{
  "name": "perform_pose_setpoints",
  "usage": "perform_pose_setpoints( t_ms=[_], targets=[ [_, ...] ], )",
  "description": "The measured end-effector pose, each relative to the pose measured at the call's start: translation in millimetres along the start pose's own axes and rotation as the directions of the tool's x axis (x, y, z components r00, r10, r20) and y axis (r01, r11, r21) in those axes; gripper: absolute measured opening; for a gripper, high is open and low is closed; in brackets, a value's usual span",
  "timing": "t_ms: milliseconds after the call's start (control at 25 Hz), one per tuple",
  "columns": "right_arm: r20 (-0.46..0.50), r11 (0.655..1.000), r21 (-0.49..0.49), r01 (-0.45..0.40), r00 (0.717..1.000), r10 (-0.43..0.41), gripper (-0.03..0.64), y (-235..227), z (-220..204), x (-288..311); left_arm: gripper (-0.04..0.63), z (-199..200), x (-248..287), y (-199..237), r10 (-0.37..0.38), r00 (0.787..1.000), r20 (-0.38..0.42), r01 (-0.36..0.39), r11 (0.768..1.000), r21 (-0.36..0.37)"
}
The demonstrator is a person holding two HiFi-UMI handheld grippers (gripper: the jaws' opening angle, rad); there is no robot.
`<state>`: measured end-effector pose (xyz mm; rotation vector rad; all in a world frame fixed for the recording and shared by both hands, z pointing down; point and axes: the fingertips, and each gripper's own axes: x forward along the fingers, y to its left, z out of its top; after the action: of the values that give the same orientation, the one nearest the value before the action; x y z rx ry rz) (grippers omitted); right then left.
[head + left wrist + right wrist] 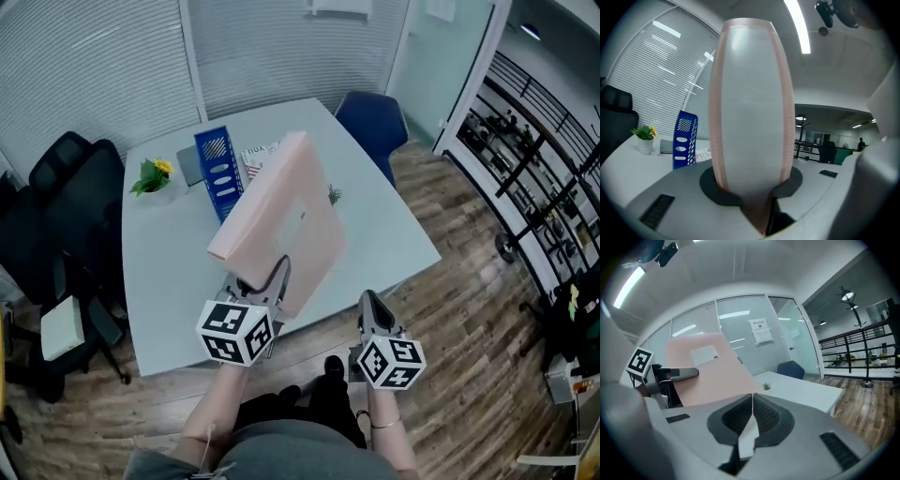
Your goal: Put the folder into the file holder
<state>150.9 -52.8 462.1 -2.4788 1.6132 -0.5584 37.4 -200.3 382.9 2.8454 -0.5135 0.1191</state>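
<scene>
Pink folder (281, 220) is aloft, clamped in the left tongs (270, 286); the right tongs (368, 302) are pinched together, empty. Next, likely: carry it forward and lower it edge-first into the blue file holder (218, 173).

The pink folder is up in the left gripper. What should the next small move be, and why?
Probably carry the pink folder forward and slightly left toward the blue file holder. The left gripper is clamped on the folder's near edge, holding it tilted above the table, while the file holder stands upright farther back, apart from it.
</scene>
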Motion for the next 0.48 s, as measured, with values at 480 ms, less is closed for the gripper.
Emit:
perform_pose_setpoints(
  t_ms=[480],
  targets=[
    [-0.144, 0.921, -0.063, -0.384, 0.917, 0.372, 0.000, 25, 28, 111, 0.130, 56, -6, 42, 0.348, 0.926, 0.149, -0.343, 0.938, -0.058]
  ],
)
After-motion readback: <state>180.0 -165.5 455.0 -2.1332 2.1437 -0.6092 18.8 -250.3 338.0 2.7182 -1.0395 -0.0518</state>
